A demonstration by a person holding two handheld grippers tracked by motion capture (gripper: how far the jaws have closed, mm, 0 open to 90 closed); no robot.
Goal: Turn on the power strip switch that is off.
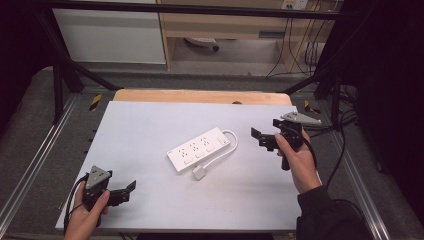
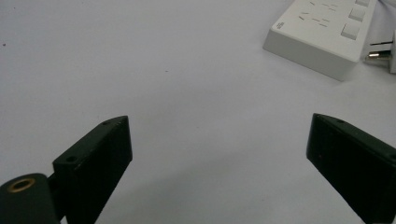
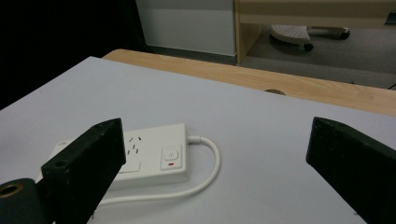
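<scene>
A white power strip [image 1: 198,148] lies at the middle of the white table, its cable [image 1: 231,146] looping round to a plug [image 1: 200,173] at its near side. The left gripper view shows a corner of the power strip [image 2: 322,35] and the plug's pins [image 2: 379,50] at the top right. My left gripper [image 1: 131,186] is held near the table's front left corner, open and empty, well short of the strip. My right gripper [image 1: 256,135] hovers just right of the strip, open and empty, facing it. Its view shows the power strip [image 3: 154,156] with a switch [image 3: 171,156].
A wooden desk edge [image 1: 200,96] runs along the far side of the white table [image 1: 150,125]. Black frame bars [image 1: 65,75] stand at both sides, with cables [image 1: 300,45] and a wooden cabinet behind. A person's hands hold both grippers.
</scene>
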